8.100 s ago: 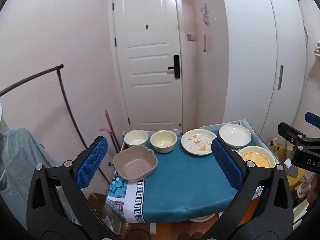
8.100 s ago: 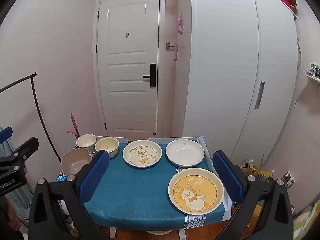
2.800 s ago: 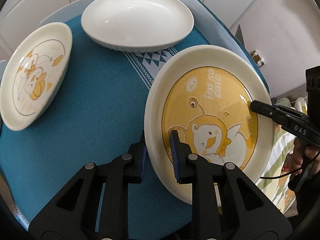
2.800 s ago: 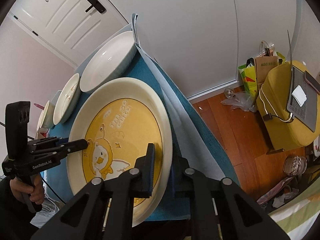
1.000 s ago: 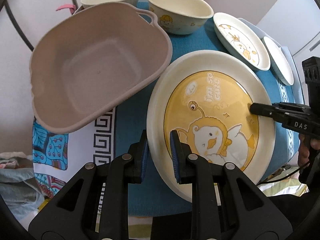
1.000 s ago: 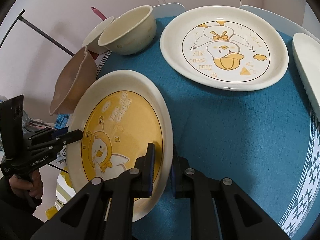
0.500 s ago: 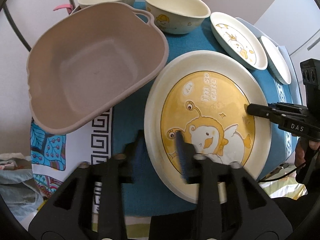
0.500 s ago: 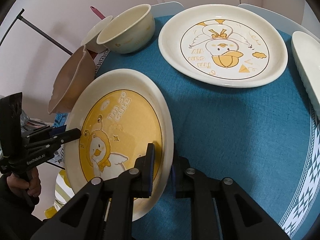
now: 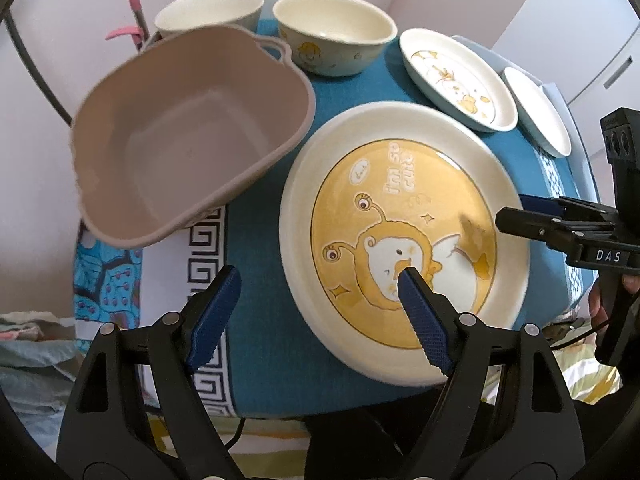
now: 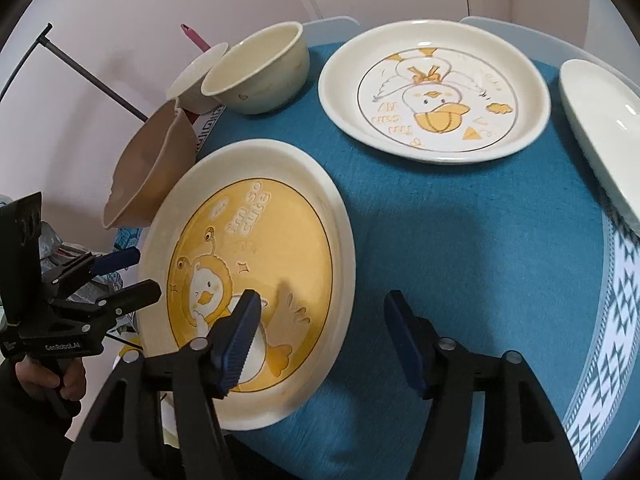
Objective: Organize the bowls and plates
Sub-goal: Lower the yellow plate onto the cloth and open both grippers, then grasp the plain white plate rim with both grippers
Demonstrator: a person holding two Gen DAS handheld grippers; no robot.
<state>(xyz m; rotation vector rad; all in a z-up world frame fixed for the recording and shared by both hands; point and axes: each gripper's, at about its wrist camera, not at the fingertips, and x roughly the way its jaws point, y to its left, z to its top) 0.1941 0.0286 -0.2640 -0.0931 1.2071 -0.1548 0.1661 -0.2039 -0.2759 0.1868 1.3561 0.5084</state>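
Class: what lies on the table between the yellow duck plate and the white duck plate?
Only bare teal tablecloth separates yellow duck plate from white duck plate, clearest in right wrist view.

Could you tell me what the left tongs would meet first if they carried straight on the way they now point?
Probably the yellow cartoon plate: the open left tongs straddle its near rim, with the blue tablecloth beneath. Depth is hard to judge.

"i'm so cute" on the yellow plate (image 9: 404,236), "das" on the right gripper (image 9: 520,216), "genrobot.ai" on the left gripper (image 10: 132,276)
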